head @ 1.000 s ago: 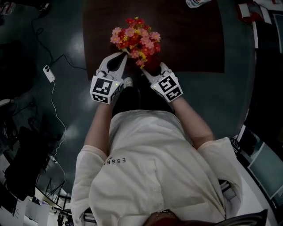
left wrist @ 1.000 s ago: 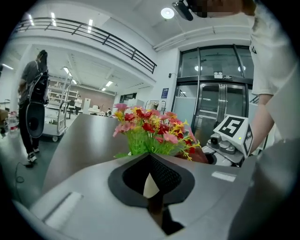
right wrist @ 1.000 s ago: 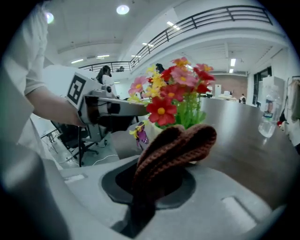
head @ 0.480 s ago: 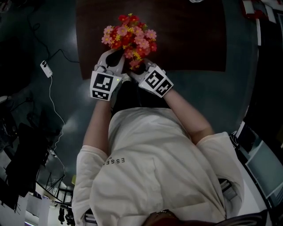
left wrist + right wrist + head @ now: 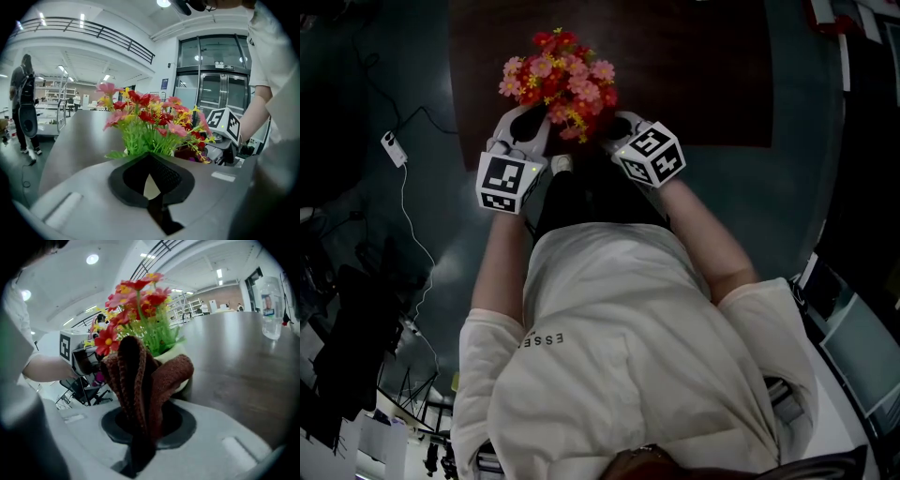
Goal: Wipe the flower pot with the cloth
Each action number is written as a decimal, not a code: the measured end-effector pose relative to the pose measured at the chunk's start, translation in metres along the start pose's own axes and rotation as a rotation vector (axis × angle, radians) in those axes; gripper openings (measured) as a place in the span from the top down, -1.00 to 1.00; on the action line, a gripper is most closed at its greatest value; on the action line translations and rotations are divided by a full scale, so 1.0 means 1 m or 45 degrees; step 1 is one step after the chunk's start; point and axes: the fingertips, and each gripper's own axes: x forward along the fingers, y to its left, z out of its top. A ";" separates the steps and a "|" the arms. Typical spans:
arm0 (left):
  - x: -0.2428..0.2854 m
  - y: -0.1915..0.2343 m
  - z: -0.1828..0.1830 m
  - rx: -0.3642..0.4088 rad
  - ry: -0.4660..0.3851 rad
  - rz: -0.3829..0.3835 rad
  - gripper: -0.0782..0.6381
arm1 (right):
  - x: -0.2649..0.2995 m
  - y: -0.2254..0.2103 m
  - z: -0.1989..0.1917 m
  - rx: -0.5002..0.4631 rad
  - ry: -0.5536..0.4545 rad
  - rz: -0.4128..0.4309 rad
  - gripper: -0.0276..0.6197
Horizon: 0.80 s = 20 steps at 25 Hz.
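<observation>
The cloth point(image 5: 154, 380) is a brown, rough, ribbed knit; the table point(image 5: 234, 362) looks like dark, slightly glossy wood.

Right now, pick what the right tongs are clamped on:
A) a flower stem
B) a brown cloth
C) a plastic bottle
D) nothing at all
B: the right gripper view shows the right tongs shut on a brown knitted cloth, bunched up in front of the pale flower pot.

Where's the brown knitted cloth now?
Right gripper view: the brown knitted cloth is clamped in the right gripper, bunched against the right side of the cream flower pot at the near edge of the dark table.
</observation>
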 end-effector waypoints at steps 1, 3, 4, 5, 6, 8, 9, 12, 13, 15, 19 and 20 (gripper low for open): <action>0.000 0.001 0.000 -0.011 -0.004 0.003 0.76 | -0.003 -0.007 -0.001 0.011 0.006 -0.013 0.77; 0.000 0.001 0.002 -0.037 -0.009 0.013 0.76 | -0.011 -0.020 0.000 0.027 0.009 -0.048 0.77; 0.000 0.001 0.002 -0.044 -0.014 0.017 0.76 | -0.016 -0.028 0.002 0.033 0.006 -0.068 0.77; 0.000 0.002 0.001 -0.042 -0.022 0.021 0.76 | -0.021 -0.035 0.004 0.037 -0.001 -0.088 0.77; 0.000 0.002 0.000 -0.041 -0.031 0.023 0.76 | -0.026 -0.044 0.007 0.040 -0.009 -0.107 0.77; 0.001 0.002 0.001 -0.062 -0.042 0.019 0.76 | -0.033 -0.063 0.015 0.032 -0.017 -0.145 0.77; 0.001 0.002 0.003 -0.082 -0.046 0.010 0.76 | -0.035 -0.071 0.020 0.007 -0.010 -0.162 0.77; 0.003 0.003 0.006 -0.101 -0.041 -0.026 0.76 | -0.027 -0.089 0.042 -0.171 0.024 -0.160 0.77; 0.004 0.002 0.007 -0.101 -0.033 -0.034 0.76 | -0.021 -0.091 0.051 -0.250 0.031 -0.138 0.77; 0.005 0.001 0.007 -0.106 -0.032 -0.047 0.76 | -0.007 -0.093 0.067 -0.409 0.046 -0.080 0.77; 0.005 0.003 0.004 -0.106 -0.028 -0.035 0.75 | 0.018 -0.089 0.081 -0.634 0.115 0.029 0.77; 0.005 0.004 0.005 -0.108 -0.025 -0.031 0.75 | 0.021 -0.088 0.083 -0.653 0.130 0.049 0.77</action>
